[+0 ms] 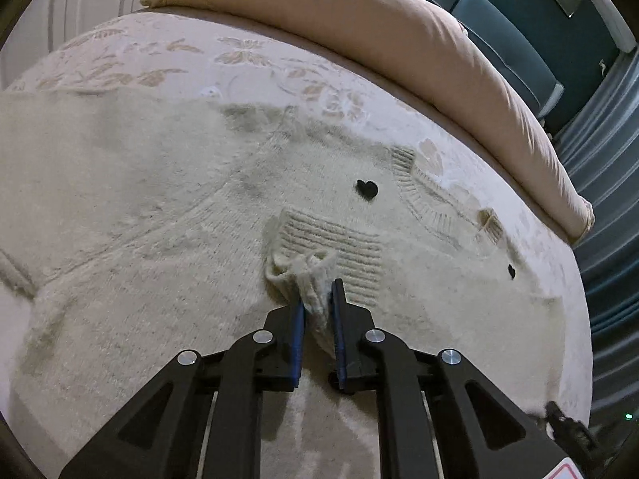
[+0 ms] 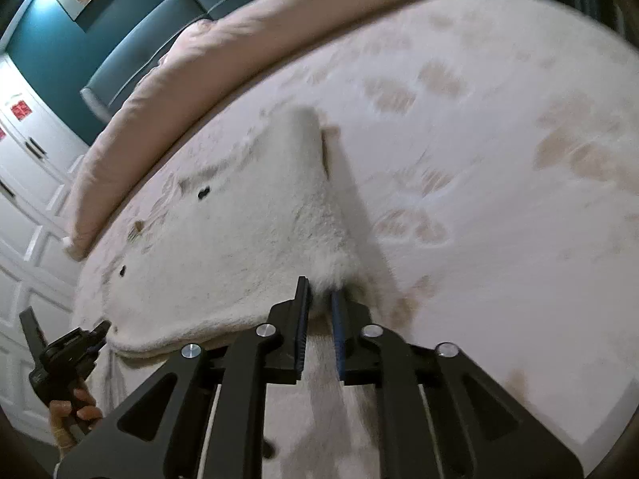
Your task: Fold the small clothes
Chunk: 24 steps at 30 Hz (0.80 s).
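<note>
A small cream knit sweater (image 1: 159,207) with black heart buttons (image 1: 367,189) lies spread on the bed. My left gripper (image 1: 317,299) is shut on the ribbed sleeve cuff (image 1: 319,251), which is folded over the sweater's body. My right gripper (image 2: 319,295) is shut on the fluffy edge of the sweater (image 2: 247,231) and lifts it into a raised ridge. The left gripper with the hand holding it also shows in the right wrist view (image 2: 68,355) at the lower left.
The bed cover (image 2: 499,159) is pale with a beige leaf pattern. A rolled pink quilt (image 1: 359,28) lies along the far side. Behind it stand a teal headboard (image 1: 519,40) and white cabinet doors (image 2: 24,183).
</note>
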Available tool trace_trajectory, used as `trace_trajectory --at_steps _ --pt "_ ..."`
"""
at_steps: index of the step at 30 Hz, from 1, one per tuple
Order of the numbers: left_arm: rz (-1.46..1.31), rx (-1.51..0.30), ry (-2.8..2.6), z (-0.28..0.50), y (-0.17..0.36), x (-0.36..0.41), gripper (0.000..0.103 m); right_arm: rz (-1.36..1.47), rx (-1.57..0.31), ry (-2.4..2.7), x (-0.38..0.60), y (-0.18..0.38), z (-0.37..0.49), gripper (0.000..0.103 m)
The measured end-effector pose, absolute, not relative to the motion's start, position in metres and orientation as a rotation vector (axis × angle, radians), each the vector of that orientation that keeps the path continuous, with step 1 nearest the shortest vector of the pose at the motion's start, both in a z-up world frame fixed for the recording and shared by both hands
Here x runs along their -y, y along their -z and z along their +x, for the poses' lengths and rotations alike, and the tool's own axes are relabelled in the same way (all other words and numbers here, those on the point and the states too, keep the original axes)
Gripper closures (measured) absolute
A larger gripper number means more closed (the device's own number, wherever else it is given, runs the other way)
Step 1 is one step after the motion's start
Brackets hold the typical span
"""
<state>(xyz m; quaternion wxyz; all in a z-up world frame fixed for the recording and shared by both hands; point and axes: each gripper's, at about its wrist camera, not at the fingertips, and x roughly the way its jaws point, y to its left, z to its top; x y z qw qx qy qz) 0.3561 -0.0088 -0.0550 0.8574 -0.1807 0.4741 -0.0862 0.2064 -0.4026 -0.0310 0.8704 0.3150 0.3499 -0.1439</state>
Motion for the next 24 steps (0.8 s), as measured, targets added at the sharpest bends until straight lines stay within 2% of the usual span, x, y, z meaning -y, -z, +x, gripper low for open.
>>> trace_trajectory --at_steps 3,5,9,11,13,15,16,17,21,23,24 --pt "-0.37 -1.003 0.169 0.355 0.06 0.007 0.087 0.559 -0.675 0.275 0.385 0.006 0.22 0.092" --pt "-0.36 -1.002 0.162 0.354 0.061 0.008 0.087 0.48 -0.711 0.16 0.365 -0.003 0.258 0.092" --pt "-0.339 -1.003 0.146 0.35 0.06 0.009 0.085 0.353 -0.834 0.0 0.327 0.02 0.323 0.092" --pt "-0.333 -1.006 0.144 0.349 0.061 0.008 0.082 0.281 -0.881 0.046 0.331 0.036 0.337 0.097" --pt "-0.329 -1.009 0.157 0.35 0.062 0.006 0.081 0.31 -0.853 0.13 0.36 0.04 0.333 0.097" --pt "-0.321 -1.004 0.18 0.349 0.063 0.003 0.08 0.452 -0.818 0.258 0.411 0.044 0.308 0.103" --pt "-0.318 -1.001 0.191 0.349 0.064 0.001 0.08 0.494 -0.806 0.296 0.424 0.044 0.296 0.103" --pt "-0.319 -0.997 0.2 0.348 0.065 0.0 0.079 0.51 -0.789 0.369 0.434 0.04 0.281 0.097" --pt "-0.35 -0.992 0.207 0.334 0.062 -0.017 0.08 0.453 -0.799 0.345 0.404 0.031 0.245 0.096" --pt "-0.383 -0.995 0.19 0.321 0.056 -0.037 0.08 0.43 -0.816 0.283 0.379 0.032 0.233 0.089" --pt "-0.383 -0.993 0.173 0.315 0.052 -0.048 0.08 0.429 -0.823 0.256 0.365 0.036 0.224 0.089"
